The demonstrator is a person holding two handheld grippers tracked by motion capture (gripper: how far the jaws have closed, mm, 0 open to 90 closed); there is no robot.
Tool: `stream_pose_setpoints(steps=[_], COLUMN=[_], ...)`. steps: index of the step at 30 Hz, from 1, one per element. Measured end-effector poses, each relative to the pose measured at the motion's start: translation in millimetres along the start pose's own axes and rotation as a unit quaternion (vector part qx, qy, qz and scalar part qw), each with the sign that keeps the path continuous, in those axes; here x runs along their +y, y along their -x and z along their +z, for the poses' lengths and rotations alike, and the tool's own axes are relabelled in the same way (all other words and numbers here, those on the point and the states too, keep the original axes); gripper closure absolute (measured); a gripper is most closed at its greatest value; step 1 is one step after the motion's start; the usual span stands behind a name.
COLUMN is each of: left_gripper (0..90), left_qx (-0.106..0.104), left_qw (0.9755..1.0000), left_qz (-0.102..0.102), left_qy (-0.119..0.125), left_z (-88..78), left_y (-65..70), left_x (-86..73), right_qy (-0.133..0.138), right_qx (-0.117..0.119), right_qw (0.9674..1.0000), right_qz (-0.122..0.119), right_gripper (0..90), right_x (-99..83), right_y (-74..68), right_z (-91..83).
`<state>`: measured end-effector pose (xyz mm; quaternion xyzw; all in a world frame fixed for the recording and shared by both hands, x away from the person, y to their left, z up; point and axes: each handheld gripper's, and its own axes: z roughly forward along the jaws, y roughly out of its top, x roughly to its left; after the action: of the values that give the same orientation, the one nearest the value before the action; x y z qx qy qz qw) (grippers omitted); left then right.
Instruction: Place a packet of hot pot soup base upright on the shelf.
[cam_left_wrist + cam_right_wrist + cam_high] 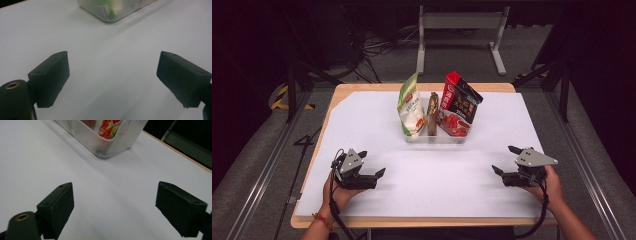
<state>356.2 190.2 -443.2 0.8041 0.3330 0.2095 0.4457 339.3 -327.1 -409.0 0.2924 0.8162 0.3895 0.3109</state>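
Observation:
A clear plastic bin (435, 137) stands at the middle back of the white sheet. It holds a green and white bag (410, 107), a thin brown packet (432, 114) and a red and black box (458, 102), all upright. My left gripper (372, 163) rests low at the front left, open, with nothing between its jaws; the same gripper (112, 72) faces the bin's corner (112, 11). At the front right my right gripper (504, 159) is open and empty too. Its own view shows the gripper (115, 195) well short of the bin (110, 143).
The white sheet (362, 120) covers most of a wooden table whose edge (422, 222) shows at the front. A white metal frame (459, 22) and cables lie on the floor beyond the table. Dark stands flank both sides.

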Motion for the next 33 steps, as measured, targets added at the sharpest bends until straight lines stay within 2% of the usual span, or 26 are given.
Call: stream_pose_setpoints(steps=[6,15,21,29,33], left_gripper=[12.0,12.0,11.9,11.6,11.6], left_qx=[0.000,0.001,-0.003,-0.009,-0.008], left_qw=[1.0000,1.0000,1.0000,0.9999,0.9999], left_qz=[-0.001,0.000,0.004,0.013,0.012], left_qy=[0.000,-0.002,-0.003,0.002,0.001], left_z=[0.1,1.2,2.3,1.6,2.1], left_y=[0.2,1.3,2.5,4.2,3.4], left_x=[0.0,0.1,0.9,1.4,1.3], right_qy=[0.003,-0.001,0.011,0.009,0.007], right_qx=[0.006,-0.005,-0.010,-0.016,-0.021], right_qw=[0.9998,0.9999,0.9997,0.9989,0.9989], right_qz=[0.016,0.009,0.021,0.043,0.040], right_gripper=[15.8,16.1,16.6,16.5,16.5], right_x=[-10.3,-27.7,-38.1,-51.3,-52.5], right_y=[0.3,-2.9,-2.5,-1.2,-1.7], right_z=[-5.9,-14.2,-23.8,-32.8,-33.3])
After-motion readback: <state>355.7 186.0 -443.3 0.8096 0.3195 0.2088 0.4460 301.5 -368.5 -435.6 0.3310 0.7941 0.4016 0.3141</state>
